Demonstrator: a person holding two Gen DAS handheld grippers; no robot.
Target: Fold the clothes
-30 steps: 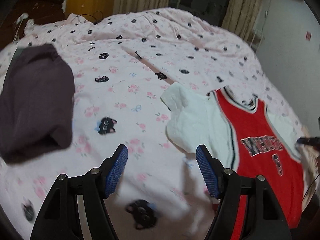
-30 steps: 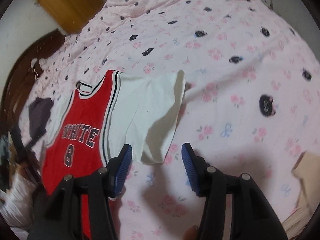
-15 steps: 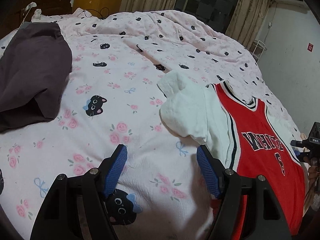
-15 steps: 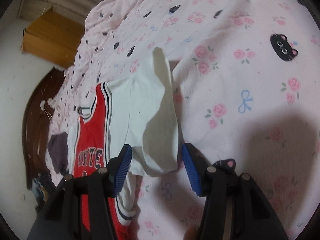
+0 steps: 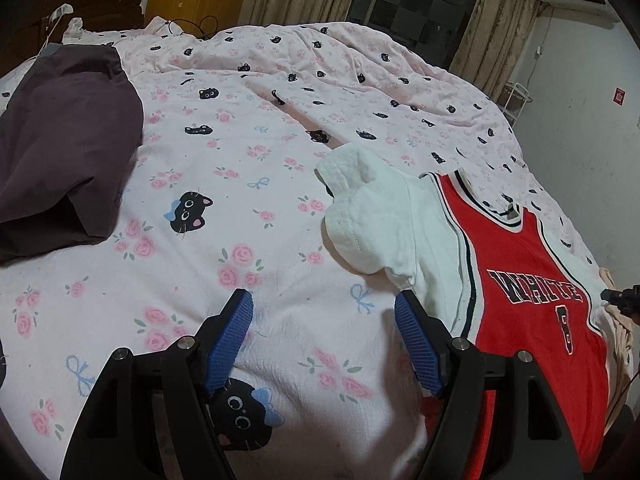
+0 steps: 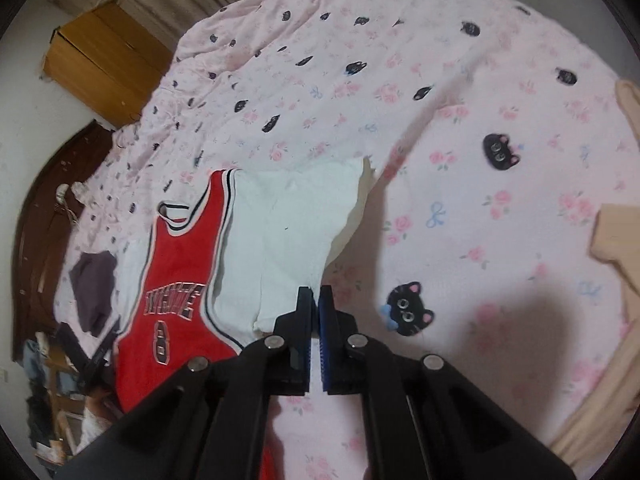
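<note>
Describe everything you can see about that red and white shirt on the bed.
The shirt is a white short-sleeved tee with a red basketball vest front reading WHITE and a number, trimmed in black and white stripes. It lies face up on the pink bedspread. One sleeve is rumpled and puffed up. The right gripper is shut on the other sleeve's edge; the left gripper hovers open nearby.

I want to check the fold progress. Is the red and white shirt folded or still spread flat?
Spread. The shirt lies flat on the bed, both white sleeves out, print showing. The right gripper is shut on one sleeve's edge.
</note>
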